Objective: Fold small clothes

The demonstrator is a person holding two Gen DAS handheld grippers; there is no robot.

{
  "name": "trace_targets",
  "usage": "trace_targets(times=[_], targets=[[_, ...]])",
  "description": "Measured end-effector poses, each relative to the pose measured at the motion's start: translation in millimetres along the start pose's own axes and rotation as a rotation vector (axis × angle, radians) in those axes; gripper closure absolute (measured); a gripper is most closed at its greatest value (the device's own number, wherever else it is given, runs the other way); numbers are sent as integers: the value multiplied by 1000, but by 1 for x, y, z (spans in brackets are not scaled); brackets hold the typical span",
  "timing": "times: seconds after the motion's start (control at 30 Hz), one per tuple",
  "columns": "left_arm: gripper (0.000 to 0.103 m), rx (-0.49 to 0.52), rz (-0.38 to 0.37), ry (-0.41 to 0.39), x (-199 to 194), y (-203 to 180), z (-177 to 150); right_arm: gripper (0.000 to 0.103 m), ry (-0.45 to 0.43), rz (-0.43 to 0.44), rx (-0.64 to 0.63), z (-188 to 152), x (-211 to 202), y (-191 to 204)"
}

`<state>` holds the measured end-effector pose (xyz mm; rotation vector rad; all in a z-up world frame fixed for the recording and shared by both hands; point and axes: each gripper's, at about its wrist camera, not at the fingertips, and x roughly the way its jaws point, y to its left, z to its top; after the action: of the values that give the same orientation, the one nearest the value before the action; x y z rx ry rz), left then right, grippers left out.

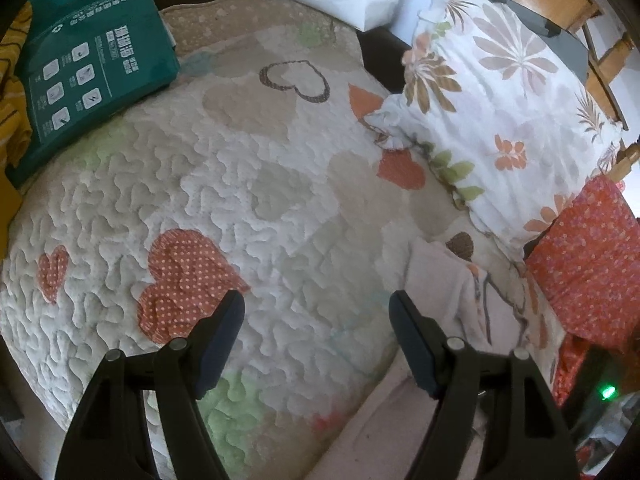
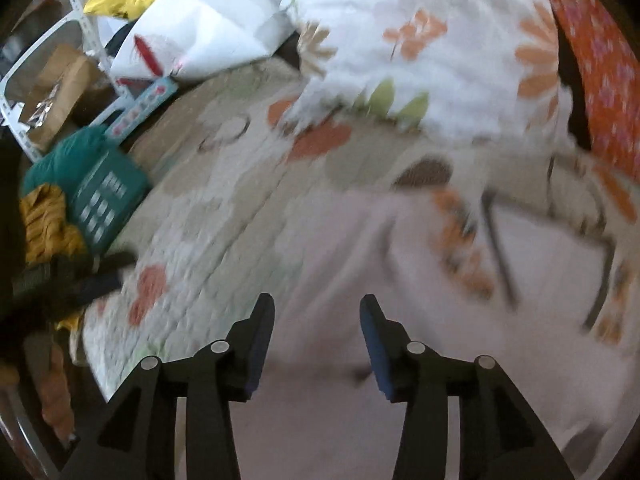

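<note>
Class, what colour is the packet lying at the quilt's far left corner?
Teal green packet, clearest in the left wrist view.

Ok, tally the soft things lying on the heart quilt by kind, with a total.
Pale pink garment: 1
Floral pillow: 1
Red dotted cushion: 1
Teal package: 1
Total: 4

On the quilt (image 1: 248, 208), the package (image 1: 92, 80) lies left, the pillow (image 1: 500, 120) right.
</note>
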<state>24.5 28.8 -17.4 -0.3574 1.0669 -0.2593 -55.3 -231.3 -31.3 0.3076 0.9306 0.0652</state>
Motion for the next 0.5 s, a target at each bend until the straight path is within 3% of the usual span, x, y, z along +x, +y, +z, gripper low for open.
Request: trace_targets(times=[0.13,0.23,0.37,0.5], targets=[[29,41,15,-7,0,-9,-5,51,29,-75,68,-14,39,4],[29,68,21,-6,0,-11,-7,96,19,-92,138,-13,57,3],[29,79,43,-15,-3,-5,-5,96,8,44,249,-20,45,9],[29,50,36,-15,-6,4,-2,96,63,175,177,-38,45,44]])
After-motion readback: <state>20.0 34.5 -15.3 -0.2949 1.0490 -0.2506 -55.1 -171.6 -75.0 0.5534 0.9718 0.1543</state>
